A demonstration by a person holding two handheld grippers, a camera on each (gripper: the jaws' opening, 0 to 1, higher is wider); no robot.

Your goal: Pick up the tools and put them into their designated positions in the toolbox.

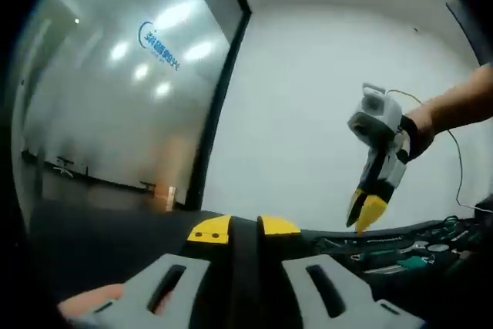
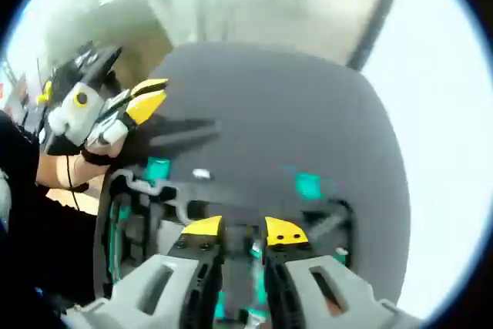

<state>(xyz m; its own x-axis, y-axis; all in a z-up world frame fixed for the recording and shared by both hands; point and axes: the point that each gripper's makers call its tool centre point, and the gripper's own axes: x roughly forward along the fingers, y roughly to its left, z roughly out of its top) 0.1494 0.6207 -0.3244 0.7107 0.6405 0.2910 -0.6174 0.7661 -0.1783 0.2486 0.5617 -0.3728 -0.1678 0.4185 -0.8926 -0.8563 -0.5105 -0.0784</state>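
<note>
The open toolbox (image 2: 231, 194) lies on a dark table just beyond my right gripper (image 2: 243, 229). Its black insert holds several tools with teal handles (image 2: 308, 185). The right gripper's yellow-tipped jaws stand almost together, with nothing between them. My left gripper (image 2: 148, 95) is held in a gloved hand above the box's left end, tips nearly touching and empty. In the left gripper view its own jaws (image 1: 245, 227) show a narrow dark gap. There the right gripper (image 1: 364, 212) points down over the toolbox (image 1: 416, 250) at the lower right.
The dark table (image 1: 115, 236) stretches to the left and past the box (image 2: 293, 98). A frosted glass wall (image 1: 123, 98) and a white wall (image 1: 308, 113) stand behind it. A person's sleeve (image 2: 23, 175) and a cable are at the left.
</note>
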